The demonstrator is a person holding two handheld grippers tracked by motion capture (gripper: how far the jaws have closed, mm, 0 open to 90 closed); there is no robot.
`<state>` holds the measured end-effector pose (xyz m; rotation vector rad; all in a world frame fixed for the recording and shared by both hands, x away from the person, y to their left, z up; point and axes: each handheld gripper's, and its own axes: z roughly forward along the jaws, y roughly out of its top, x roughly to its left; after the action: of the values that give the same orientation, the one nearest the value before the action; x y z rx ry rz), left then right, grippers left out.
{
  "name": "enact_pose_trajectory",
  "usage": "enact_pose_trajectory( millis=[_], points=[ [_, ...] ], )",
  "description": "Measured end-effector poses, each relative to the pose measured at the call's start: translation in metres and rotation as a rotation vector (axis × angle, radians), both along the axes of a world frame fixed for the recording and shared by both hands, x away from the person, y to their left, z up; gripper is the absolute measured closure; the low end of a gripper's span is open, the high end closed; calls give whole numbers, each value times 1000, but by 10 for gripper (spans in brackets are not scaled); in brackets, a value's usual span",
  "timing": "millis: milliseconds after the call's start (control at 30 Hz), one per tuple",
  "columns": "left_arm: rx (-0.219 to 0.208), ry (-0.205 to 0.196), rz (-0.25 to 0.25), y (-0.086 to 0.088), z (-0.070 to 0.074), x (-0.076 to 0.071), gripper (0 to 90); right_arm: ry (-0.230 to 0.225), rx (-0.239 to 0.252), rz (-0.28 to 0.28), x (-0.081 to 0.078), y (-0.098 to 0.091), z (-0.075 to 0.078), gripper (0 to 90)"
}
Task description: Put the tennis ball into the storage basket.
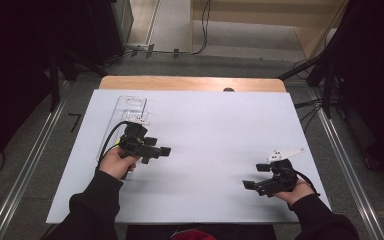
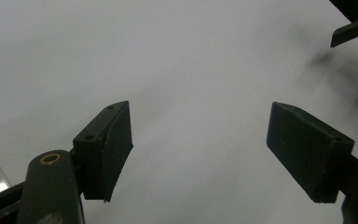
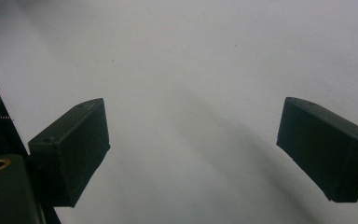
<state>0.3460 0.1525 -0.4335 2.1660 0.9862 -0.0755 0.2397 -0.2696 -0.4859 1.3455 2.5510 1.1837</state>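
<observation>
While both tools hang wide open and empty, the left tool (image 1: 164,150) seems ready to reach the clear tray (image 1: 130,107); right tool (image 1: 252,176) waits.

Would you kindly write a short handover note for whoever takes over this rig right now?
Left gripper: open, holding nothing, above the white board on its left side.
Right gripper: open, holding nothing, near the board's right front corner.
A clear plastic tray lies flat at the board's far left, just beyond the left gripper; neither gripper touches it.
Done: nothing visibly handled yet.
Left: probably reaching for the tray, most likely with the left gripper.
</observation>
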Motion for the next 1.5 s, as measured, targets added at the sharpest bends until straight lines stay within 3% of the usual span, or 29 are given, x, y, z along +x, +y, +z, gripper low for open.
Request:
enact_pose_trajectory(
  millis=[867, 1500],
  points=[
    [30, -65, -64, 6, -12, -27, 230, 2, 4, -5, 0, 0, 0, 73],
    [8, -89, -104, 17, -18, -43, 230, 2, 3, -9, 0, 0, -1, 73]
  ],
)
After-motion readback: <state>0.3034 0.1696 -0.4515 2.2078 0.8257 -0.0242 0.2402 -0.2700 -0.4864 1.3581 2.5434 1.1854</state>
